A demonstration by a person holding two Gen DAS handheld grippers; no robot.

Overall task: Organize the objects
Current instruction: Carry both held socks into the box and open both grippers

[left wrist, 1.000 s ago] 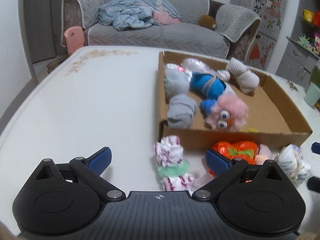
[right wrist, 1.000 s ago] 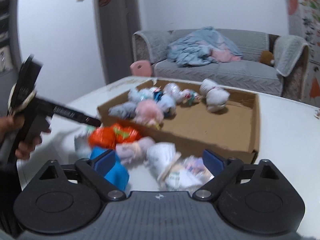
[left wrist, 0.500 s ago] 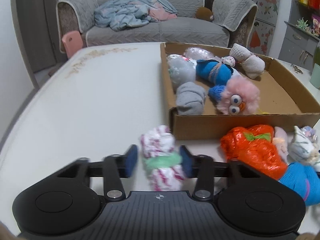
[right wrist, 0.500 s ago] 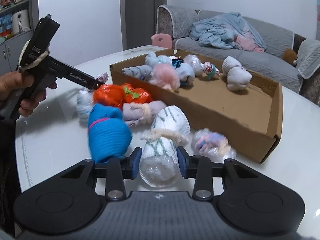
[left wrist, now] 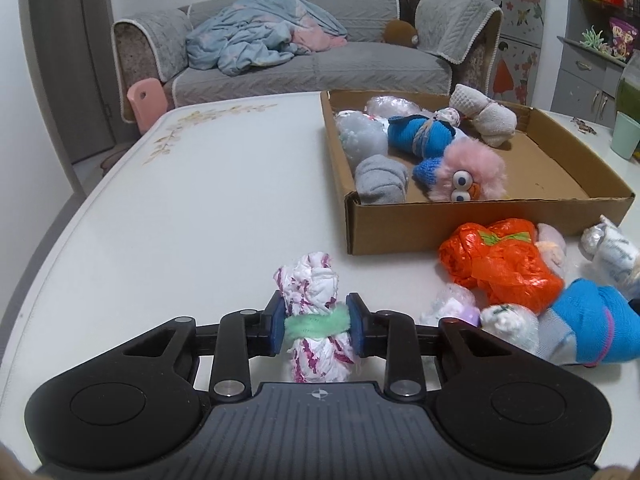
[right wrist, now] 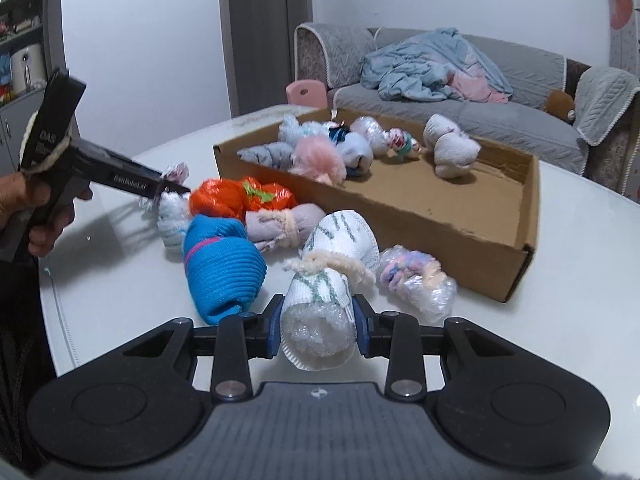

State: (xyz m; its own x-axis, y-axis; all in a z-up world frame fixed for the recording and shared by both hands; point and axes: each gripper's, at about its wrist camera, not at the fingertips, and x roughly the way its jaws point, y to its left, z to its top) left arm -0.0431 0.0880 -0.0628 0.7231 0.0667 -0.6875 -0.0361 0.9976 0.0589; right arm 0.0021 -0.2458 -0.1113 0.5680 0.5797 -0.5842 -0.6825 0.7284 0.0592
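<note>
My left gripper (left wrist: 316,327) is shut on a white-and-magenta bundle with a green band (left wrist: 314,312), on the white table in front of the cardboard box (left wrist: 480,216). My right gripper (right wrist: 317,330) is shut on a white roll with green marks and a cream tie (right wrist: 332,276). The box (right wrist: 420,216) holds several bundles, among them a pink fuzzy toy with eyes (left wrist: 472,174). The left gripper also shows in the right wrist view (right wrist: 168,188), at the left end of the loose pile.
Loose bundles lie by the box's near wall: an orange one (left wrist: 500,264), a blue sock roll (right wrist: 220,268), a lilac roll (right wrist: 280,222), a bubble-wrapped pastel one (right wrist: 416,280). A green cup (left wrist: 625,135) stands at the right. A grey sofa (left wrist: 320,60) stands beyond the table.
Both grippers went from open to shut on their bundles. Each now holds its bundle squeezed between the pads, with the view drawn slightly back from the box.
</note>
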